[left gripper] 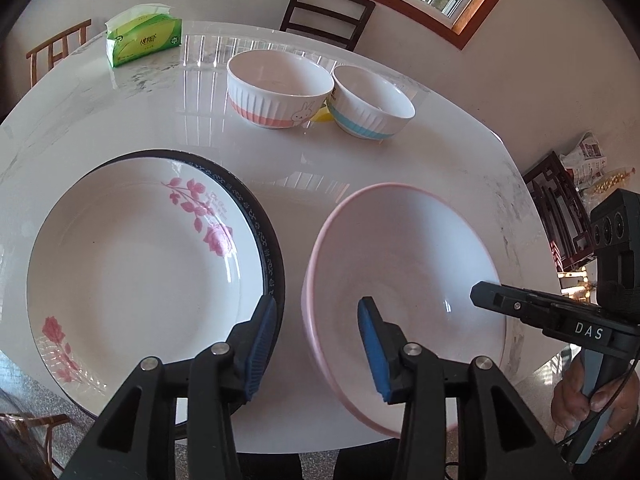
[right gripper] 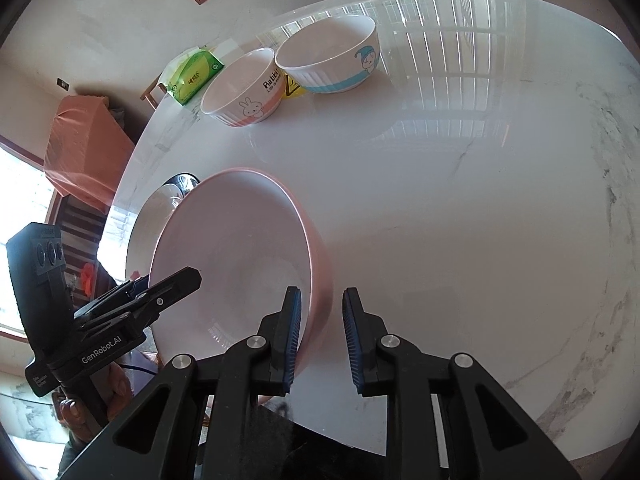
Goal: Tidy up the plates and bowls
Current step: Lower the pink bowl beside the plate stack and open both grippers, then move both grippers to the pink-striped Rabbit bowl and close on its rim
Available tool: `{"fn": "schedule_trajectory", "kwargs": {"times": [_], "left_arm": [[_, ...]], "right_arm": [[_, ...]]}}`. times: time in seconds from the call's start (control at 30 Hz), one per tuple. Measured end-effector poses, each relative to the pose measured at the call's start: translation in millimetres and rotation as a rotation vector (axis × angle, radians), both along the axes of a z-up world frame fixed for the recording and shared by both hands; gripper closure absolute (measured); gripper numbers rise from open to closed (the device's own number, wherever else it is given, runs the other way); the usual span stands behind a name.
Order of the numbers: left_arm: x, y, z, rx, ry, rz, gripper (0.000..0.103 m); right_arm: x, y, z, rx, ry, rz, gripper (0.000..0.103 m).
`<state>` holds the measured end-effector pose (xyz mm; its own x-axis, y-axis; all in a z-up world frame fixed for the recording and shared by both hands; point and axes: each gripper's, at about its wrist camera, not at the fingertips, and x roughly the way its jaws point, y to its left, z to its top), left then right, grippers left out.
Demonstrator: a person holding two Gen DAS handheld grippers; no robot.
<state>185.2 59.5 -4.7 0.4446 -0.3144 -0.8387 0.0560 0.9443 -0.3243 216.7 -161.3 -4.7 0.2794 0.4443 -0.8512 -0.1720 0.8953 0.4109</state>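
Note:
A large pink bowl (left gripper: 404, 280) sits near the table's front edge; it also shows in the right wrist view (right gripper: 240, 256). My left gripper (left gripper: 318, 344) is open, its jaws straddling the bowl's left rim without closing on it. My right gripper (right gripper: 318, 336) is open, its jaws straddling the bowl's right rim. A white rose-patterned plate (left gripper: 132, 272) lies stacked on a dark-rimmed plate (left gripper: 272, 252) to the left. A pink-banded rabbit bowl (left gripper: 278, 88) and a blue-banded bowl (left gripper: 370, 102) stand at the back.
A green tissue pack (left gripper: 144, 38) lies at the far left of the white marble table (left gripper: 360, 160). A yellow item (left gripper: 322, 116) peeks between the two small bowls. Chairs stand around the table.

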Motion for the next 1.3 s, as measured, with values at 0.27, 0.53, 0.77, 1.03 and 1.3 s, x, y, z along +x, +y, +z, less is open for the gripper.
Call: {"fn": "schedule_trajectory", "kwargs": {"times": [0.27, 0.53, 0.77, 1.03, 1.3], "left_arm": [[-11, 23, 44, 0.032, -0.123, 0.04, 0.058], [10, 39, 59, 0.055, -0.127, 0.066, 0.057], [37, 43, 63, 0.146, -0.152, 0.065, 0.057], [91, 59, 59, 0.178, -0.153, 0.071, 0.057], [140, 58, 54, 0.321, -0.235, 0.083, 0.057]], "right_arm": [[3, 1, 43, 0.016, -0.123, 0.015, 0.077], [20, 28, 67, 0.095, -0.105, 0.064, 0.067], [44, 57, 76, 0.134, -0.07, 0.078, 0.064], [91, 78, 58, 0.162, 0.028, -0.001, 0.059], [133, 77, 29, 0.196, 0.13, -0.128, 0.059]]}}
